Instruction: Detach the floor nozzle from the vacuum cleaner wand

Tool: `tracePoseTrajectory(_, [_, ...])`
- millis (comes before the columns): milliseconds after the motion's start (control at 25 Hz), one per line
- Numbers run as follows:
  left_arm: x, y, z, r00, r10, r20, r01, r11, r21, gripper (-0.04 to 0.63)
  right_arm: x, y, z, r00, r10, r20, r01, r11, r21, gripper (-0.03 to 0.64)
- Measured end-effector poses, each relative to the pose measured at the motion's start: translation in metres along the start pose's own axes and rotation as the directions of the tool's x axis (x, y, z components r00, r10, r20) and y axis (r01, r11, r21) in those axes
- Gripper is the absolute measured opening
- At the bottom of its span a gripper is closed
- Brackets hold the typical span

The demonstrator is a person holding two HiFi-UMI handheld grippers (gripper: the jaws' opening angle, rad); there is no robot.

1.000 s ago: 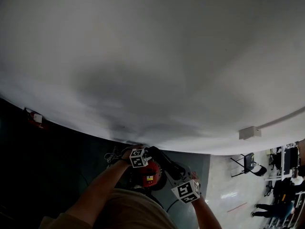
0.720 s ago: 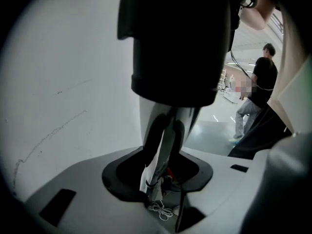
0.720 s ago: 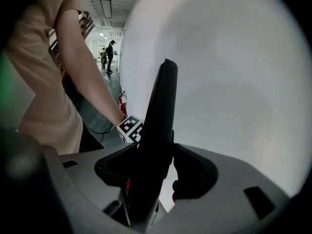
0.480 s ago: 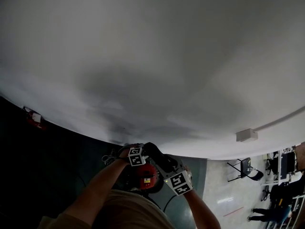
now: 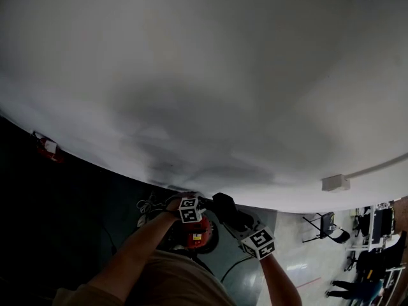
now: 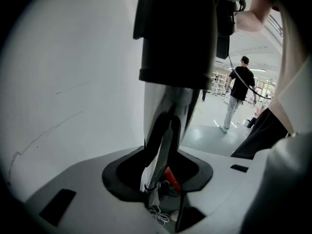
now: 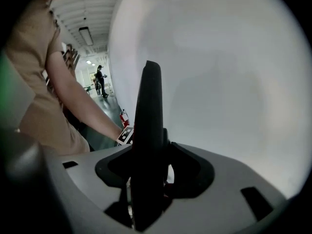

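Holding both sides of the joint, your two grippers divide the work. Your left gripper (image 6: 157,182) has its jaws pressed together on the shiny wand (image 6: 168,116), which rises straight ahead of it between the jaws; this grip seems meant to anchor the tube. Your right gripper (image 7: 146,179) is clamped on the black floor nozzle (image 7: 148,106), which stands up between its jaws and extends past their tips; this grip seems placed to pull or twist the nozzle free. Seen from the left gripper, the nozzle sits at the far end of the wand. The two parts appear joined there, so the separation is judged not yet made. Just below the left gripper lies the red vacuum cleaner body (image 5: 196,233), with a white cord (image 6: 158,213) under the jaws. Your right gripper is close beside the left, to its right and slightly nearer you. Both arms reach forward and down from your torso, the left forearm (image 5: 134,254) angled inward, wrists brought near each other. A pale wall (image 5: 204,75) fills the space beyond both grippers.
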State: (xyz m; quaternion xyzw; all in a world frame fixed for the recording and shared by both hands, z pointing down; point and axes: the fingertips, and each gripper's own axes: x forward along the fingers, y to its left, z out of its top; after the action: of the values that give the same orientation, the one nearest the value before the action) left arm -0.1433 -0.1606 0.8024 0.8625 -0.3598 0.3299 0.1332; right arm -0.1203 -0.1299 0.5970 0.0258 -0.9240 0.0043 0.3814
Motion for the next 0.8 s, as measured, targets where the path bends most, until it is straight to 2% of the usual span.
tracePoseTrajectory(40, [0.002,0.0,0.001,1.0,0.0,-0.006,0.0,1.0,0.003,0.153,-0.002,-0.001,-0.001,1.0,-0.01,-0.001,0.01,1.0,0.026,0.219])
tracePoseTrajectory(80, [0.005,0.0,0.001,1.0,-0.002,-0.01,0.002,1.0,0.002,0.153,-0.002,0.001,0.0,0.999,-0.042,-0.005,0.042,0.999,0.012,0.219])
tracePoseTrajectory(120, [0.007,0.0,0.001,1.0,-0.004,-0.012,0.004,1.0,-0.001,0.153,-0.002,0.006,0.002,0.996,-0.093,-0.01,0.092,0.995,-0.045,0.221])
tracePoseTrajectory(200, [0.009,0.003,0.0,1.0,-0.007,-0.011,0.007,1.0,-0.007,0.153,0.0,0.016,0.005,0.979,-0.202,-0.01,0.196,0.96,-0.198,0.221])
tracePoseTrajectory(240, [0.009,0.003,-0.002,1.0,-0.007,-0.008,0.007,1.0,-0.009,0.155,0.0,0.018,0.005,0.974,-0.227,-0.004,0.221,0.949,-0.224,0.219])
tracePoseTrajectory(280, [0.008,0.003,-0.002,1.0,-0.007,-0.004,0.007,1.0,-0.009,0.155,0.0,0.016,0.004,0.976,-0.217,0.006,0.214,0.957,-0.197,0.216])
tracePoseTrajectory(360, [0.007,0.003,-0.002,1.0,-0.015,0.0,0.015,1.0,0.003,0.153,-0.004,0.005,0.002,0.991,-0.129,0.04,0.131,0.99,-0.06,0.213])
tracePoseTrajectory(400, [0.007,0.003,0.0,1.0,-0.02,-0.005,0.02,1.0,0.014,0.153,-0.006,0.0,0.002,0.994,-0.093,0.051,0.094,0.995,-0.019,0.213])
tracePoseTrajectory(440, [0.008,0.003,0.001,1.0,-0.023,-0.015,0.024,0.999,0.023,0.153,-0.006,-0.002,0.002,0.995,-0.087,0.044,0.089,0.996,-0.026,0.212])
tracePoseTrajectory(480, [0.01,0.003,0.002,0.999,-0.026,-0.024,0.026,0.999,0.026,0.153,-0.006,0.0,0.003,0.993,-0.113,0.021,0.115,0.99,-0.081,0.212])
tracePoseTrajectory(560, [0.012,0.003,0.001,0.999,-0.028,-0.034,0.029,0.999,0.024,0.154,-0.003,0.01,0.003,0.98,-0.199,-0.019,0.19,0.956,-0.224,0.212])
tracePoseTrajectory(600, [0.012,0.002,0.0,0.999,-0.028,-0.031,0.029,0.999,0.022,0.155,-0.004,0.012,0.001,0.977,-0.213,-0.016,0.203,0.951,-0.234,0.212])
tracePoseTrajectory(720, [0.013,0.002,0.003,1.0,-0.016,-0.013,0.017,1.0,0.013,0.153,-0.011,-0.004,-0.005,0.989,-0.141,0.046,0.143,0.989,-0.042,0.209])
tracePoseTrajectory(760, [0.014,0.005,0.005,1.0,-0.01,-0.02,0.01,1.0,0.012,0.153,-0.013,-0.009,-0.004,0.989,-0.136,0.052,0.137,0.99,-0.022,0.209])
tracePoseTrajectory(800, [0.016,0.007,0.006,0.999,-0.007,-0.034,0.007,1.0,0.013,0.153,-0.012,-0.009,-0.002,0.987,-0.156,0.037,0.158,0.986,-0.059,0.207])
